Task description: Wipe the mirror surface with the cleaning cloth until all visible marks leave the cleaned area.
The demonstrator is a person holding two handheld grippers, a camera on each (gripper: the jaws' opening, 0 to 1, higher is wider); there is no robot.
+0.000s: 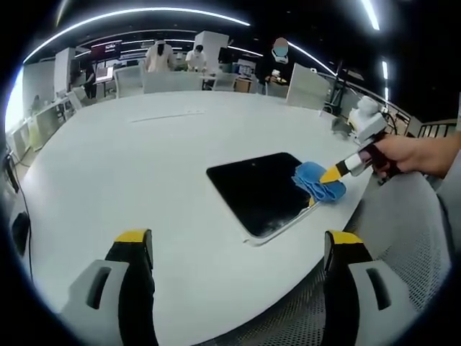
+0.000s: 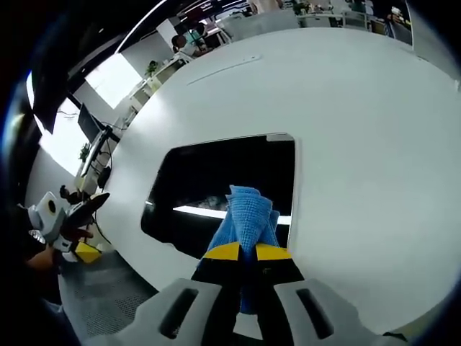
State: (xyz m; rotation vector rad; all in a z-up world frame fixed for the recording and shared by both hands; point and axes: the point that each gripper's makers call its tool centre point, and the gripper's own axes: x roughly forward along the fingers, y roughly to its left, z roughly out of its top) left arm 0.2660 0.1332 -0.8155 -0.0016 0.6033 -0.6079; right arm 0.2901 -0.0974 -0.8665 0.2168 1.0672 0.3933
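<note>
The mirror (image 1: 248, 191) is a dark rectangular panel lying flat near the edge of a white table (image 1: 144, 166). A blue cleaning cloth (image 1: 315, 181) rests on the mirror's right corner. My right gripper (image 1: 333, 175), held by a hand (image 1: 414, 153), is shut on it. In the right gripper view the cloth (image 2: 247, 210) is pinched between the yellow-tipped jaws of my right gripper (image 2: 241, 251) and presses on the mirror (image 2: 209, 176), which reflects a bright strip of light. My left gripper (image 1: 238, 239) is open with nothing between its fingers, held back over the table's near edge; the left gripper (image 2: 79, 241) is also visible beside the table.
The table (image 2: 360, 130) is large, oval and white. A grey mesh chair (image 1: 410, 238) stands close at the right by the table edge. Desks, monitors and people (image 1: 160, 56) are far behind. A thin strip (image 1: 167, 116) lies on the far part of the table.
</note>
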